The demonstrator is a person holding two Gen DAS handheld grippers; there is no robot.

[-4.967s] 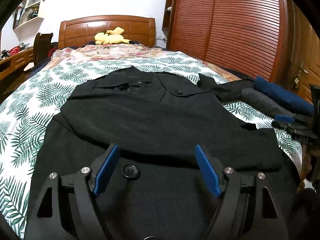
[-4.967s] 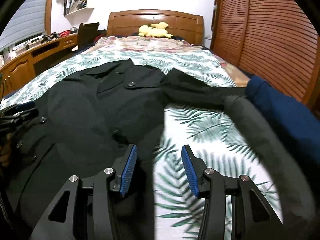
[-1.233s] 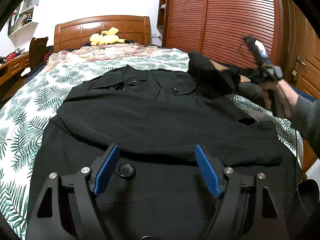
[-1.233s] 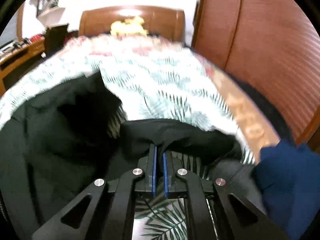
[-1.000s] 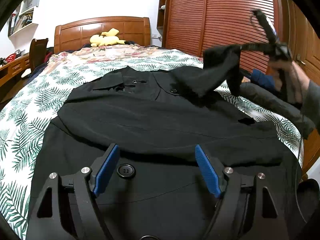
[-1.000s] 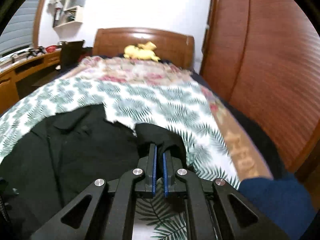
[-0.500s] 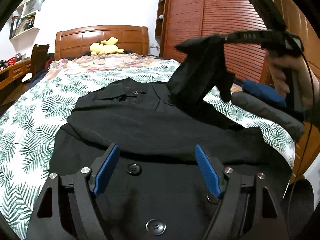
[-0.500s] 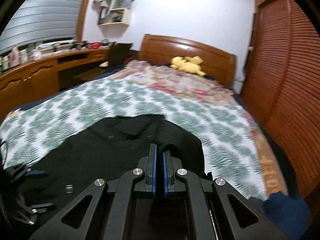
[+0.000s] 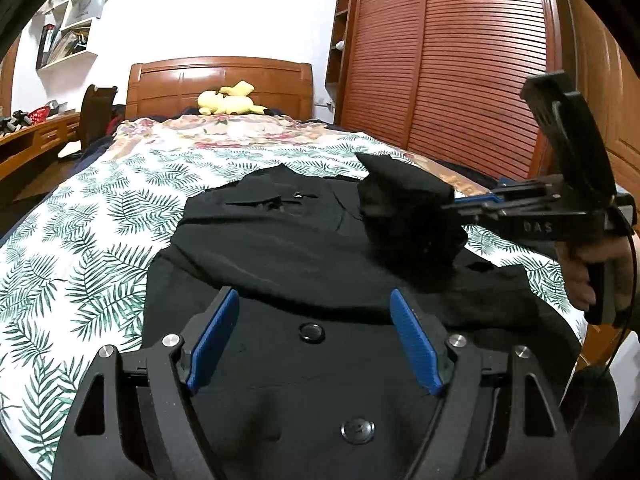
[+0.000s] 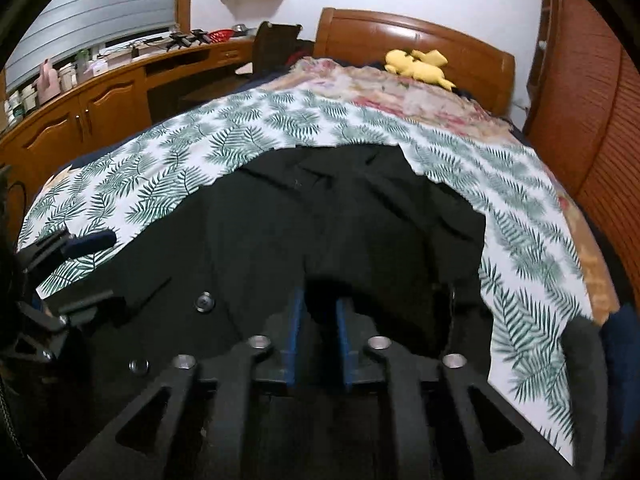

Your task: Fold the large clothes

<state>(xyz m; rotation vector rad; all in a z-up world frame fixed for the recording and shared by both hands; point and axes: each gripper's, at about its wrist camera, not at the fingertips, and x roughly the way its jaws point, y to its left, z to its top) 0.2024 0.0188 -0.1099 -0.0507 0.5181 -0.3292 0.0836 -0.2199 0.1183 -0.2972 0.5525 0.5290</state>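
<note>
On the bed (image 9: 100,208), over a leaf-print cover, a black coat (image 9: 280,248) is lying spread flat with its collar toward the wooden headboard (image 9: 220,80). Above the coat's lower front, the left gripper (image 9: 314,338) is hovering with its blue-padded jaws standing wide apart and nothing between them, a coat button (image 9: 311,332) showing in the gap. At the coat's right side, the right gripper (image 9: 460,206) is pinching the bunched black sleeve (image 9: 404,208) and holding it raised over the coat's chest; in its own view the jaws (image 10: 320,336) are sitting a little apart with dark cloth between them. A yellow plush toy (image 9: 228,100) is resting by the headboard. Wall shelves (image 9: 68,40) are holding books and boxes.
</note>
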